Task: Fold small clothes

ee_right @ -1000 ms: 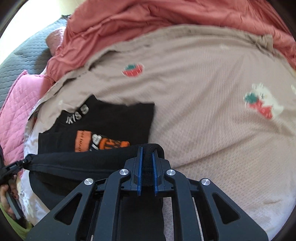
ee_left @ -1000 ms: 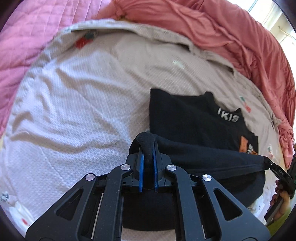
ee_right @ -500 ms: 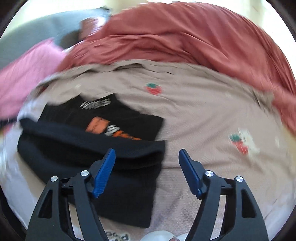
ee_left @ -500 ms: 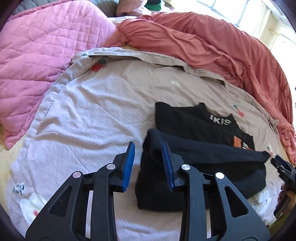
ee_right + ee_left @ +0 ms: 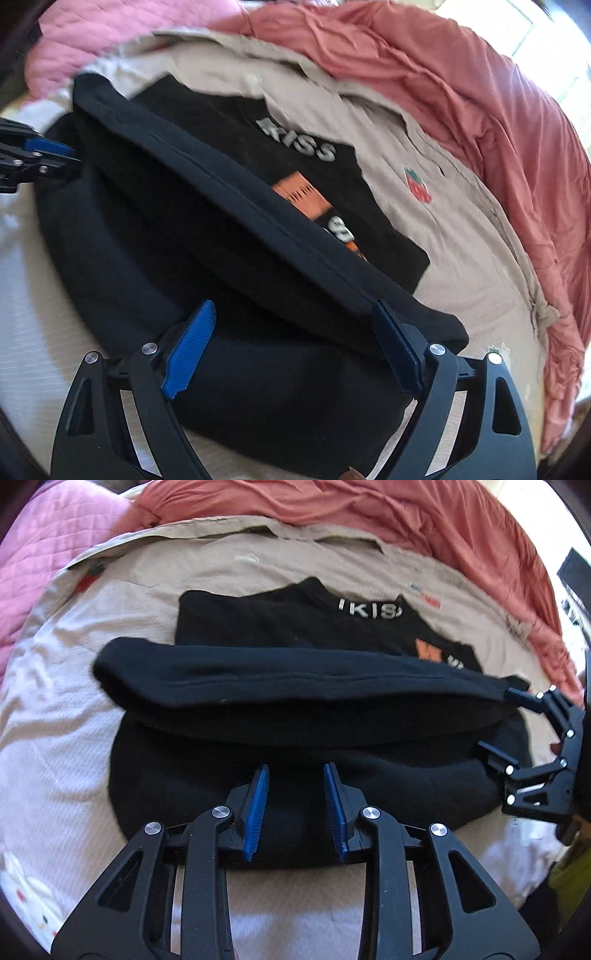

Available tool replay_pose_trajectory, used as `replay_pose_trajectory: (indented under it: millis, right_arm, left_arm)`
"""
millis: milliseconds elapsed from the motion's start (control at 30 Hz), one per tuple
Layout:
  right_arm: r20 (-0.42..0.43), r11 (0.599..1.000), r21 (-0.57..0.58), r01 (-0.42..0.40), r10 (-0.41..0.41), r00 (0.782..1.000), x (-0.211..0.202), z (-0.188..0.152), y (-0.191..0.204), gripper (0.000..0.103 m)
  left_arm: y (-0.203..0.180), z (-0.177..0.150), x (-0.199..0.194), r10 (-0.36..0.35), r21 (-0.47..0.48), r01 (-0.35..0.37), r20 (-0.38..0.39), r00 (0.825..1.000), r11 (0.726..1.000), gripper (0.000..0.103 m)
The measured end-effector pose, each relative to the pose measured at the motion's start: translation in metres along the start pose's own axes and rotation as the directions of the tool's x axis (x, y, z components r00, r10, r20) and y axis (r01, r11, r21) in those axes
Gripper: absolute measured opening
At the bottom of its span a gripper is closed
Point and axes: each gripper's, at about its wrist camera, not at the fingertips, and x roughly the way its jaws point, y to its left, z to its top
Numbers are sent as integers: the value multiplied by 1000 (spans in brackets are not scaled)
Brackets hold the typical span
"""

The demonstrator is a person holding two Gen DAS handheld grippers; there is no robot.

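Observation:
A small black garment (image 5: pixel 295 686) with white "KISS" lettering and an orange print lies on the beige sheet, its lower part folded up over the chest in a thick roll; it also shows in the right wrist view (image 5: pixel 229 206). My left gripper (image 5: pixel 295 775) is open and empty, its blue pads just above the near folded edge. My right gripper (image 5: pixel 291 314) is wide open and empty over the garment's right end. In the left wrist view the right gripper (image 5: pixel 495 720) sits at the garment's right tip. In the right wrist view the left gripper (image 5: pixel 55 155) is at the far left.
The beige bedsheet (image 5: pixel 66 701) with strawberry prints (image 5: pixel 417 188) covers the bed. A salmon duvet (image 5: pixel 461 92) is bunched along the back and right. A pink quilted blanket (image 5: pixel 40 554) lies at the back left.
Both grippers let go of the folded hem a second ago and opened. Since then both have drawn in lower and closer over the near part of the garment.

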Motion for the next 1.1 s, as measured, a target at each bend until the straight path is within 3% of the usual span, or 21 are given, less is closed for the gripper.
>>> replay_pose_trajectory:
  millis: [200, 333, 467, 700, 800, 1000, 1100]
  right_arm:
    - [3, 984, 176, -12, 12, 1000, 5, 16, -35, 86]
    - [34, 950, 312, 4, -16, 999, 5, 33, -72, 86]
    - [50, 892, 452, -6, -19, 999, 3, 32, -106, 87]
    - [70, 830, 551, -83, 54, 996, 1, -11, -124, 87]
    - [42, 809, 583, -72, 58, 997, 10, -27, -131, 87]
    - [84, 725, 674, -139, 112, 990, 26, -34, -150, 87]
    - [94, 714, 680, -163, 136, 986, 36, -28, -154, 84]
  left_arm:
    - [3, 28, -2, 34, 13, -35, 45, 998, 999, 26]
    - [16, 60, -10, 41, -39, -37, 108, 993, 999, 36]
    - [35, 69, -19, 44, -98, -32, 125, 991, 995, 36]
    - [84, 48, -18, 80, -212, -55, 109, 991, 976, 40]
    - [105, 44, -9, 82, -268, -57, 81, 993, 962, 40]
    - [111, 62, 5, 60, -244, -35, 98, 993, 969, 40]
    - [107, 75, 14, 34, -228, -7, 115, 993, 974, 44]
